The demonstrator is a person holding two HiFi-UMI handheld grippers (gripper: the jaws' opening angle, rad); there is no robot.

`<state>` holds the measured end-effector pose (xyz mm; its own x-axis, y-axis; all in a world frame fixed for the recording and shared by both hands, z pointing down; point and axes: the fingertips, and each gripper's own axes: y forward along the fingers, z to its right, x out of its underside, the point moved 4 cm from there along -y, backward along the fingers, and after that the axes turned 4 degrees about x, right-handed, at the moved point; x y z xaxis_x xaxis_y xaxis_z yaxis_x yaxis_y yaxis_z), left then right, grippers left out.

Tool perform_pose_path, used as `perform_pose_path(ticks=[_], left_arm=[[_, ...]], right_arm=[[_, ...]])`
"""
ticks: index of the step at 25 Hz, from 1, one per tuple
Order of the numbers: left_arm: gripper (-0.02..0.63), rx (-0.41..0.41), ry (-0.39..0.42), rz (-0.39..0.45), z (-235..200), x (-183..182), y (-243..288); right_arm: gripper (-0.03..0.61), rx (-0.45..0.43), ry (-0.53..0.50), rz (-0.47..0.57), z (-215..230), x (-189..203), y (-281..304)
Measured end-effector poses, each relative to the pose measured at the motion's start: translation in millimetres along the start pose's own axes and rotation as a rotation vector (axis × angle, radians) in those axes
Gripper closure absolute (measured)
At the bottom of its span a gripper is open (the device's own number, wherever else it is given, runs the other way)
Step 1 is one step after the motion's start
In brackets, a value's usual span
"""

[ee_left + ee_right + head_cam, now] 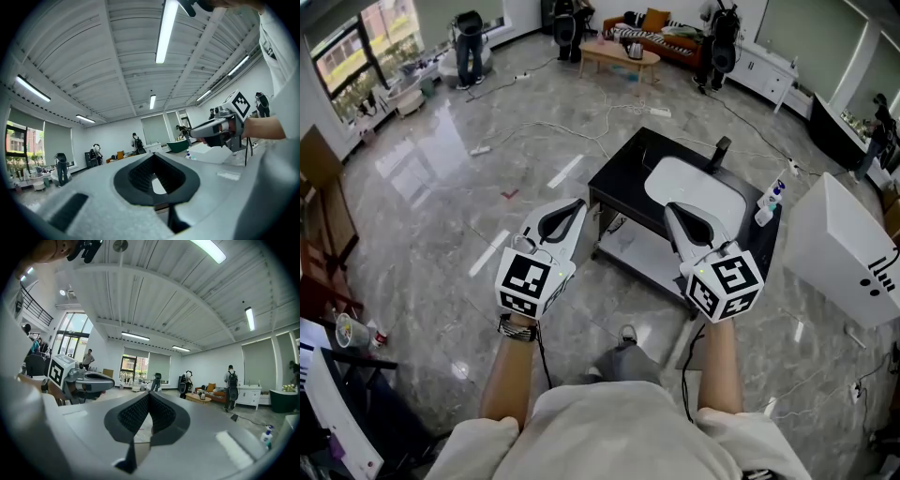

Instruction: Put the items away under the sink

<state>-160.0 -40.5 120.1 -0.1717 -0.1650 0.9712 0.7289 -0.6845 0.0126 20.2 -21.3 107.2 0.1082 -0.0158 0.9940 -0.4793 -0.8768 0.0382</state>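
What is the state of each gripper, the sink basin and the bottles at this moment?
Left gripper: shut, holding nothing.
Right gripper: shut, holding nothing.
Sink basin: looks empty.
Bottles: upright at the edge of the counter, not yet put away.

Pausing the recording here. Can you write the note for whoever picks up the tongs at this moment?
Tongs: left tongs and right tongs are both shut and empty, held level side by side in front of the sink.
Things: the bottles stand at the right corner of the sink top, untouched.
Done: nothing visibly stowed yet.
Left: step in, pick up the bottles and set them on the shelf under the sink.
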Motion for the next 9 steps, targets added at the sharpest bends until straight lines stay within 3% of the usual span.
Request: perform_pose_path(ticks=[9], left_arm=[[0.614, 0.015, -0.001, -0.004, 8.2, 2.2, 3.0]], right_arm=[[0.574, -0.012, 0.008, -0.011, -1.5, 7.1, -6.5]])
